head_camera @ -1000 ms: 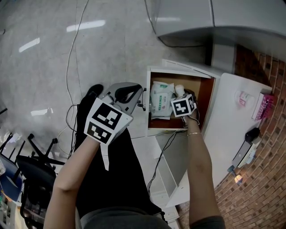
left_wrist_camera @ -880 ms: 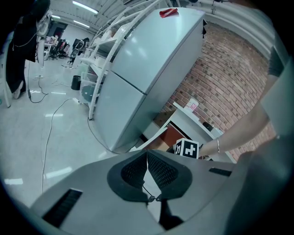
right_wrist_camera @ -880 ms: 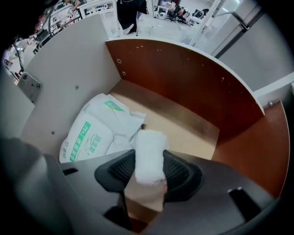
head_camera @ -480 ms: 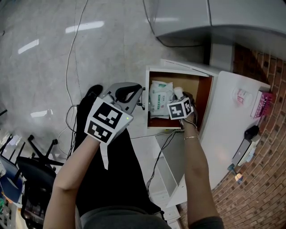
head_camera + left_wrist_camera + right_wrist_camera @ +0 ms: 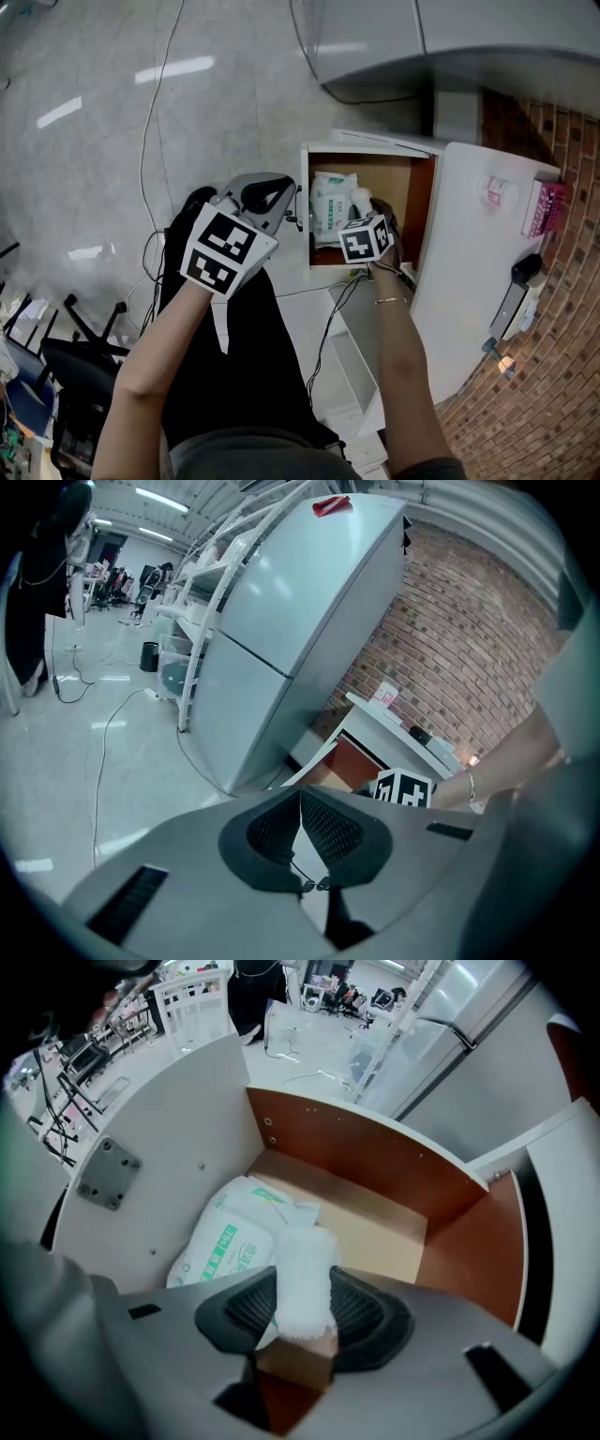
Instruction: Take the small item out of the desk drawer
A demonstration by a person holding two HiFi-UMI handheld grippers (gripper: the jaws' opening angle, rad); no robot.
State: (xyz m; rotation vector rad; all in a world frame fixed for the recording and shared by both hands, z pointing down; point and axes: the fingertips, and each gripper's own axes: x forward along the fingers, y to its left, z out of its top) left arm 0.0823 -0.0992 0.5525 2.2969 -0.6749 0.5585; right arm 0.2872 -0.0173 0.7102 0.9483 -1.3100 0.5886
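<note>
Inside 1 drawer (image 5: 375, 1162): 1 wipes pack (image 5: 223, 1239); right gripper (image 5: 305, 1299) clamps 1 small packet (image 5: 305, 1260).

Light: bright overhead strips | Glare: streaks on floor (image 5: 174, 68) | Edges: fisheye bend, dark corners in 2 gripper views

the head view looks steeply down from above onto the drawer (image 5: 401, 183). the right gripper view looks into that drawer from very close (both show the green-and-white pack (image 5: 328, 202)). the left gripper view faces a fridge (image 5: 291, 621).
</note>
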